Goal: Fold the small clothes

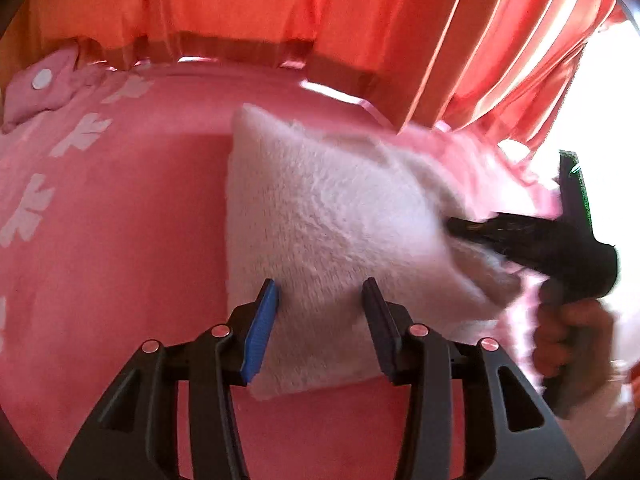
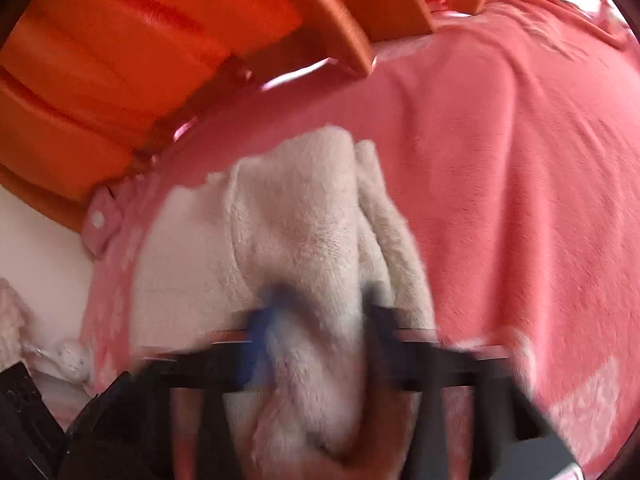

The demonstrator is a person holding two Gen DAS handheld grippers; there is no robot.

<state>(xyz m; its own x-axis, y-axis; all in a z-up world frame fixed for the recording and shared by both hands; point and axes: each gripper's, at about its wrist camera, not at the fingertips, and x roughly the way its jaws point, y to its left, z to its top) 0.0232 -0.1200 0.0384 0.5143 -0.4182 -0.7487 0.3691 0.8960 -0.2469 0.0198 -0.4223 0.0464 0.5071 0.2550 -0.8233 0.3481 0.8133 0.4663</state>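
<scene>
A small white fleecy garment (image 1: 332,220) lies on a pink blanket (image 1: 120,240), with a fold raised at its right side. My left gripper (image 1: 320,292) is open and hovers over the garment's near edge, the fabric showing between its fingers. My right gripper (image 1: 472,232) comes in from the right and its fingers press into the garment's raised right part. In the right wrist view the garment (image 2: 296,232) bunches up between the blurred fingers of the right gripper (image 2: 316,304), which stand apart with cloth between them.
Orange curtains (image 1: 360,20) hang behind the bed. A pink piece with a white snap button (image 1: 42,79) lies at the far left; another shows in the right wrist view (image 2: 98,220). Bright window light (image 1: 608,120) is at the right.
</scene>
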